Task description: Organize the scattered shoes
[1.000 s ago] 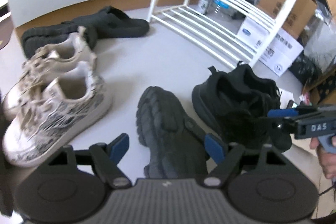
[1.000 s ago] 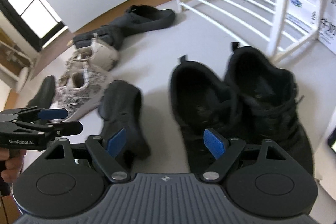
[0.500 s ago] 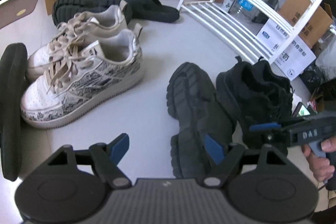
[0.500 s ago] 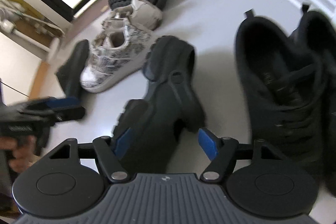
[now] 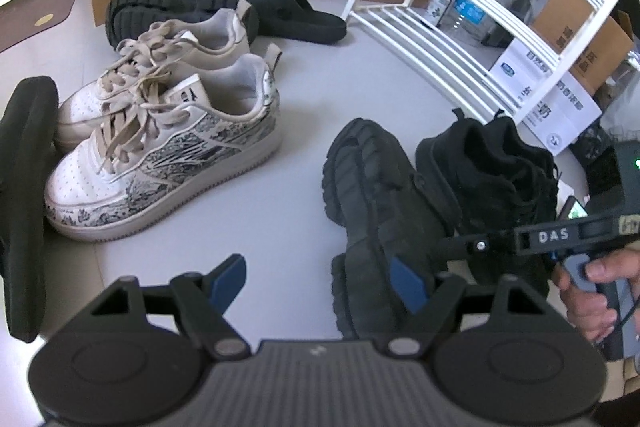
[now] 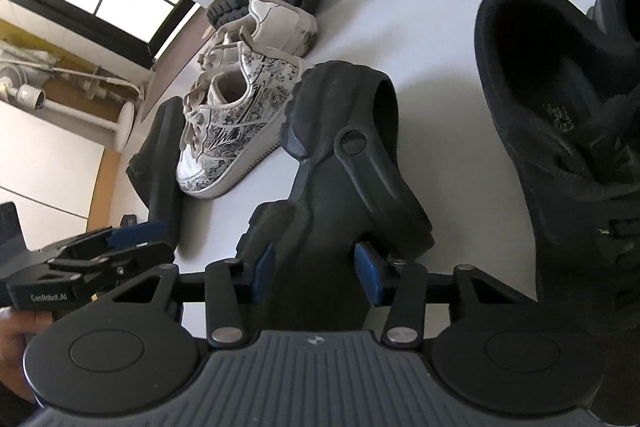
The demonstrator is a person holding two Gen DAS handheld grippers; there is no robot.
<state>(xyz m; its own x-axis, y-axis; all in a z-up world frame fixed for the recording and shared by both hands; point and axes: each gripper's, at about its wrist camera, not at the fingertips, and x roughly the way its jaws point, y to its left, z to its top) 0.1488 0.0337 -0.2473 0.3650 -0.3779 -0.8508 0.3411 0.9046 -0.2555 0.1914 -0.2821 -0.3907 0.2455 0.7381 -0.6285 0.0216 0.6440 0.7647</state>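
Your right gripper [image 6: 316, 269] is closing around the black clog [image 6: 340, 163], lying on its side straight ahead; pads look just short of contact. Light, rubbery foam: grip the thick sole edge, not the strap. Left gripper [image 5: 316, 281] open, empty. Shoe rack [image 5: 460, 27] shelves beyond: bare.

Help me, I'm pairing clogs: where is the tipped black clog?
Right wrist view, centre: black clog on its side between the closing right gripper, beside the black sneaker.

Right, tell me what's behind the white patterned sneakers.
Behind the white patterned sneakers lie two dark clogs: one tipped up with its lugged sole showing, one flat nearer the white rack. The sneakers cover part of the tipped one.
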